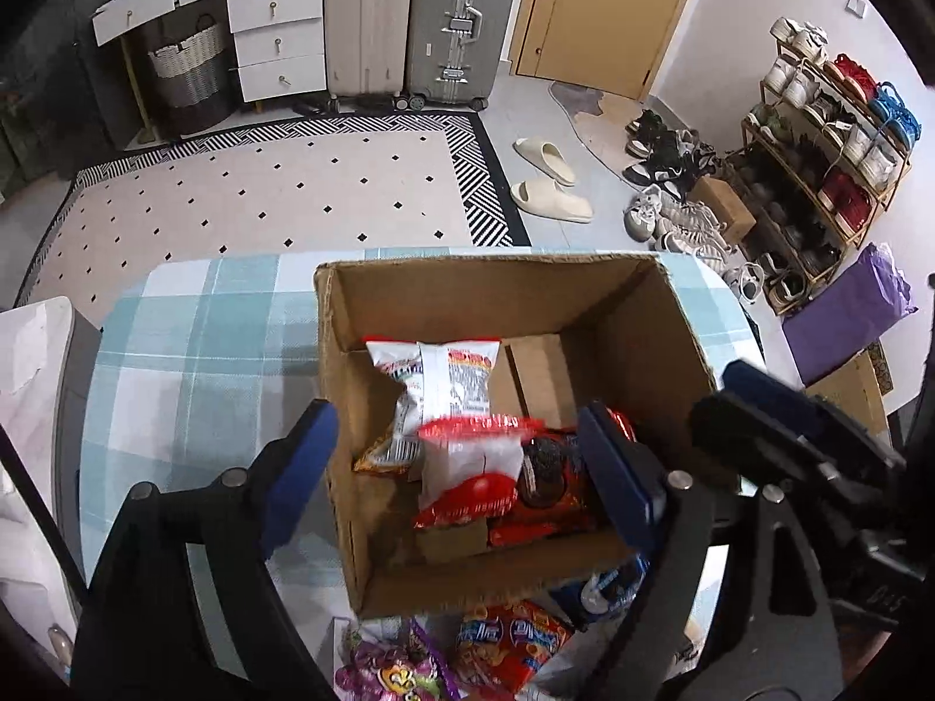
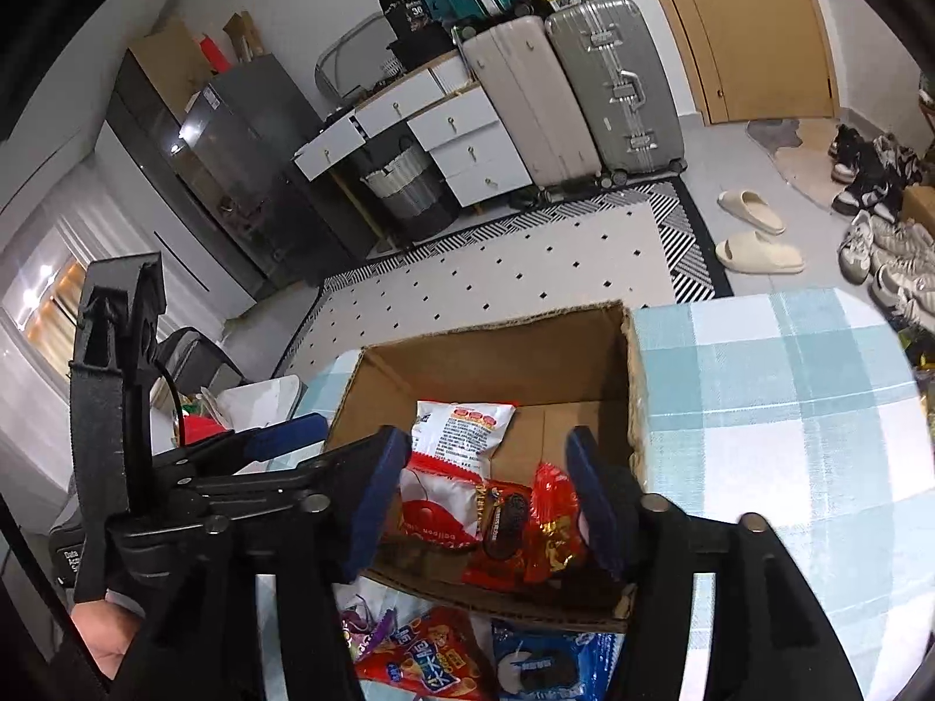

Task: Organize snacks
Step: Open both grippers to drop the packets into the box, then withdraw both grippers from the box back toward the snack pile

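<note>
I hold a black two-finger gripper with blue pads in each hand, both tilted down over an open brown cardboard box point(image 1: 631, 315) that stands on a table covered by a pale blue and white checked cloth point(image 1: 193, 362).

My left gripper point(image 1: 461, 461) has its fingers well apart, one blue pad point(image 1: 304, 467) outside the box's left wall, the other over the box's near right part. Nothing is clamped between them. A red and white snack packet with a clear middle point(image 1: 473, 467) sits between the pads, blurred, above the other packets; I cannot tell whether it touches anything.

My right gripper point(image 2: 491, 496) also has its fingers apart, with nothing gripped. Between and below them, inside the box near its front wall, lie a red packet showing a dark sandwich biscuit point(image 2: 505, 520) and a shiny red crinkled wrapper point(image 2: 555, 520).

Further back in the box, a white packet with red print point(image 1: 450, 374) lies against the left wall, partly over an orange packet point(image 1: 380, 455). The box's far right part shows bare cardboard floor.

On the cloth at the table's near edge, just in front of the box, lie a red-orange crisp bag point(image 2: 421, 660), a blue biscuit pack point(image 2: 543, 666) and a purple sweet bag point(image 1: 385, 672).
</note>
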Demonstrator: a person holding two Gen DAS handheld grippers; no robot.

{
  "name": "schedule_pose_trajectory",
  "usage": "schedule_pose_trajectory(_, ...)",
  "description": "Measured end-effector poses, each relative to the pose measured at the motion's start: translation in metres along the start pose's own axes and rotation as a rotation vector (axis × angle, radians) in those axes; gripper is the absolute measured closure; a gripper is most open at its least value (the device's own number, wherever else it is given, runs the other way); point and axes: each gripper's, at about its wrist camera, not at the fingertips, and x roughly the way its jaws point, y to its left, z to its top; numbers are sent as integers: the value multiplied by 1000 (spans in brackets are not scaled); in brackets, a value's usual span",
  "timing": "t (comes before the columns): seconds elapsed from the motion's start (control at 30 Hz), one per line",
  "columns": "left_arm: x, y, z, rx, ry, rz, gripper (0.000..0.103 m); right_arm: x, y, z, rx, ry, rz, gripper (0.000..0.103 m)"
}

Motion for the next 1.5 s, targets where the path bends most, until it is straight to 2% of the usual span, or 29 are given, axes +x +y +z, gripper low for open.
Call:
schedule_pose_trajectory(0.2,-30,-2,-11,15,-27,12,20,-29,11,-1,-19,-55,-2,20)
schedule_pose_trajectory(0.3,-51,-9,-19,50,-50,42,20,-46,19,-4,-43,-78,-2,18)
schedule_pose_trajectory(0.4,-77,-18,-30,102,-117,122,20,-60,27,-8,-76,-82,14,17)
schedule_pose_trajectory(0.43,-84,-20,-33,112,-132,124,20,-66,30,-10,-90,-89,19,17)
schedule_pose_trajectory(0.53,-110,-26,-44,127,-174,115,20,-85,35,-17,-101,-122,41,7)
schedule_pose_trajectory(0.7,-152,-34,-69,144,-227,129,19,-118,41,-31,-100,-164,56,5)
schedule_pose_trajectory(0.8,-177,-38,-88,157,-279,122,9,-139,47,-41,-112,-193,75,0)
schedule_pose_trajectory(0.83,-186,-41,-96,162,-296,113,1,-146,50,-46,-126,-206,88,0)
schedule_pose_trajectory(0.93,-206,-44,-115,175,-335,110,0,-171,58,-67,-167,-254,88,0)
schedule_pose_trajectory(1.13,-230,-47,-153,175,-370,80,0,-197,60,-101,-166,-301,93,0)
schedule_pose_trajectory(1.23,-235,-44,-167,171,-370,51,0,-209,61,-120,-188,-331,76,0)
schedule_pose_trajectory(1.5,-239,-32,-205,162,-421,52,0,-220,57,-164,-170,-352,80,0)
